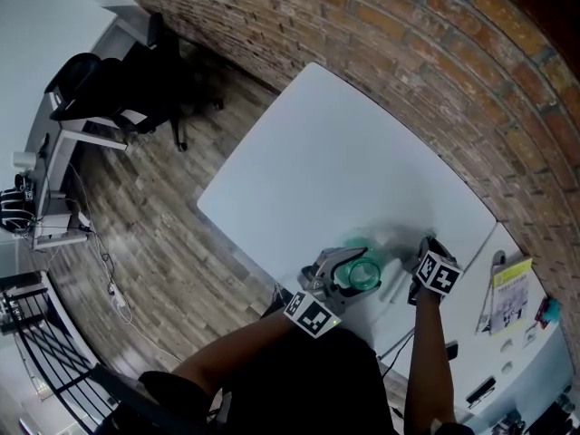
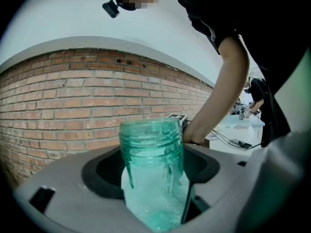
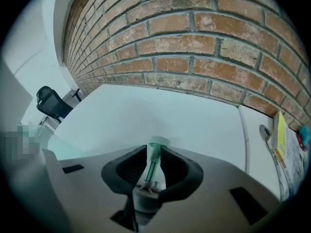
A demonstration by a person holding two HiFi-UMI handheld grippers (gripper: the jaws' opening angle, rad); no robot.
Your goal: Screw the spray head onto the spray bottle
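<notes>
Left hand-held gripper (image 2: 153, 178) clamps bottle (image 2: 151, 140), neck up. Right hand-held gripper (image 3: 153, 171) pinches spray head (image 3: 157, 142) by its stem. Advice: seat head square on threads before twisting.

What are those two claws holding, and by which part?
Left claw: green spray bottle, by its body below the threaded neck. Right claw: spray head, by its thin green stem.

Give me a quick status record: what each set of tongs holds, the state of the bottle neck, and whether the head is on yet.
left tongs: shut on the green spray bottle, upright
bottle neck: threaded, open, nothing on it
right tongs: shut on the spray head, green stem pointing away from the camera
head on bottle: no, the two are apart
surface: white table beside a brick wall
</notes>
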